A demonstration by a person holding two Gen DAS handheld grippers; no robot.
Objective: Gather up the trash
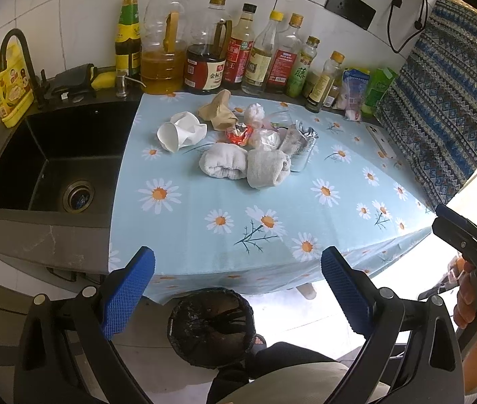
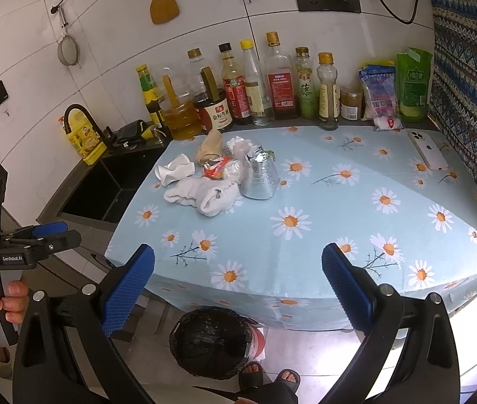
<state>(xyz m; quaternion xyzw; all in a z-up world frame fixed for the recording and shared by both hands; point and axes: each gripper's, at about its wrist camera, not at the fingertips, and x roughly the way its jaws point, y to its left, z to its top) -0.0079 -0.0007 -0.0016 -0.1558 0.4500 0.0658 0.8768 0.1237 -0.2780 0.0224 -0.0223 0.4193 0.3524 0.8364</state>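
Observation:
A pile of trash lies on the daisy tablecloth point(image 1: 272, 202): a crushed white paper cup point(image 1: 179, 131), a brown paper wad point(image 1: 218, 109), a red wrapper point(image 1: 238, 133), clear plastic point(image 1: 265, 139), a silver foil bag point(image 1: 300, 139) and two white cloth wads point(image 1: 223, 165). The pile also shows in the right wrist view, with the foil bag point(image 2: 260, 176) and cloths point(image 2: 205, 193). A black-lined trash bin point(image 1: 210, 326) stands on the floor before the table; it also shows in the right wrist view point(image 2: 210, 340). My left gripper point(image 1: 237, 289) and right gripper point(image 2: 237, 288) are open and empty, short of the table's front edge.
A row of sauce and oil bottles point(image 1: 238, 54) lines the back wall. A black sink point(image 1: 53, 158) with a faucet point(image 1: 20, 60) lies left. A white phone point(image 2: 428, 149) lies at the table's right. A patterned cloth point(image 1: 447, 101) hangs right. Feet in sandals point(image 2: 268, 375) stand by the bin.

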